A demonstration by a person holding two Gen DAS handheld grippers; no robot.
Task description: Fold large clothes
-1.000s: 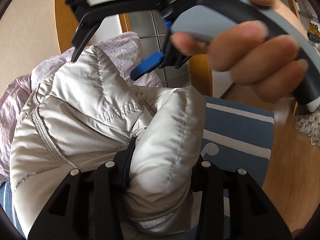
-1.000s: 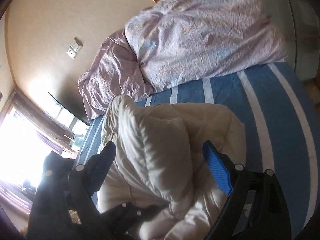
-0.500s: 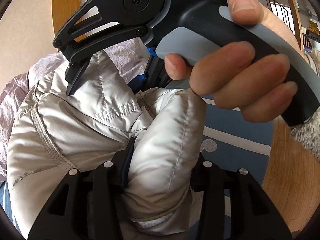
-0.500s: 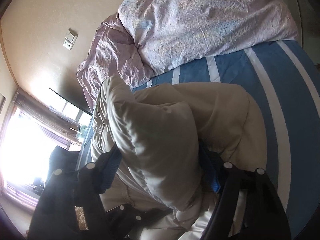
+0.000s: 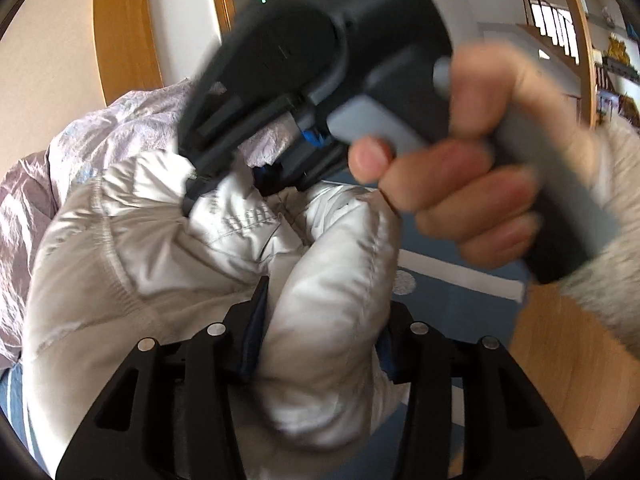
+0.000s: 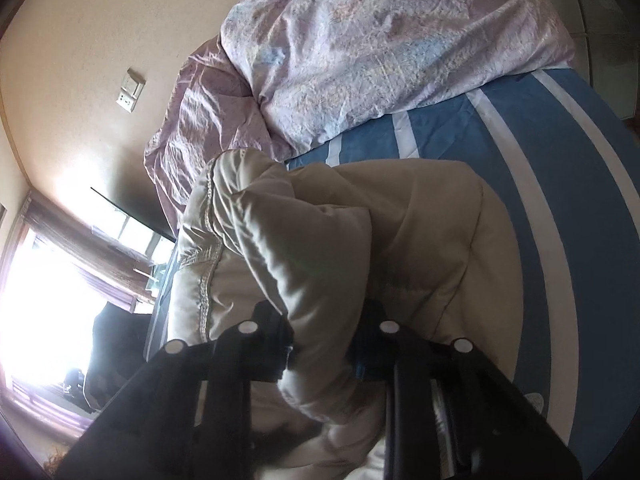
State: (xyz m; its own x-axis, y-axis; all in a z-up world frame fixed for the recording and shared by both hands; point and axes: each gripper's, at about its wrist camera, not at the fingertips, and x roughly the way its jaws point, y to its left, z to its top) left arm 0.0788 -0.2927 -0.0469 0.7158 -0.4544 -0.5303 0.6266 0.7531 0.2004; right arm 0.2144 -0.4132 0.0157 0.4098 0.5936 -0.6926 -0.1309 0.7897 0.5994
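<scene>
Behind, a striped bed carries the puffy jacket. Left gripper clenches one padded fold; right gripper, jaws just closing, squeezes another. I think the slippery, springy padding can slide out, and then the fold opens.

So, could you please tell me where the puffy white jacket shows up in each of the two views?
Left wrist: jacket fills the lower left and centre.
Right wrist: jacket sits at centre, reaching the bottom edge.
Shared landmark: the lilac duvet behind it.
</scene>
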